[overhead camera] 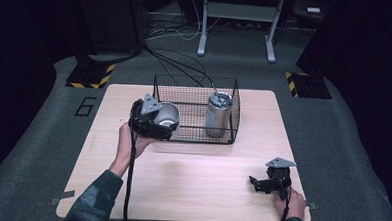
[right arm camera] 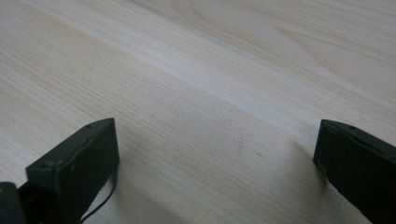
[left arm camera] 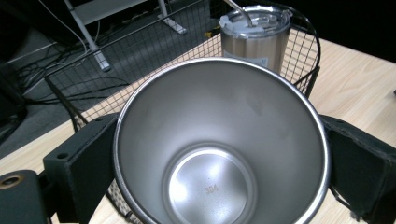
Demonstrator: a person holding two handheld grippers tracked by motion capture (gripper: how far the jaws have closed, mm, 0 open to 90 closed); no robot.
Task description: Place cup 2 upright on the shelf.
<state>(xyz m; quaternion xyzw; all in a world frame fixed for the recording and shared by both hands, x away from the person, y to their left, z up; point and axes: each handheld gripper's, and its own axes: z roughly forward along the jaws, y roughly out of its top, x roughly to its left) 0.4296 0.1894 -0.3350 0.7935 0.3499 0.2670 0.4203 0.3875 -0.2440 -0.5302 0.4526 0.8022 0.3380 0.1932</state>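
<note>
An open steel cup (overhead camera: 166, 117) (left arm camera: 219, 149) is held at the left end of the black wire basket (overhead camera: 195, 84), its mouth turned toward the camera in the left gripper view. My left gripper (overhead camera: 151, 122) (left arm camera: 215, 154) is shut on the cup, one jaw on each side of its wall. A lidded steel tumbler (overhead camera: 218, 114) (left arm camera: 254, 37) with a straw stands upright in the basket's right part. My right gripper (overhead camera: 259, 184) (right arm camera: 215, 163) rests low over the wooden table (overhead camera: 196, 180) near its front right corner, open, with bare wood between its jaws.
The basket (left arm camera: 70, 100) sits at the table's far middle. Beyond the table lie cables on the grey floor, a white stand's legs (overhead camera: 237, 22) and yellow-black striped bases (overhead camera: 90, 75) at both sides.
</note>
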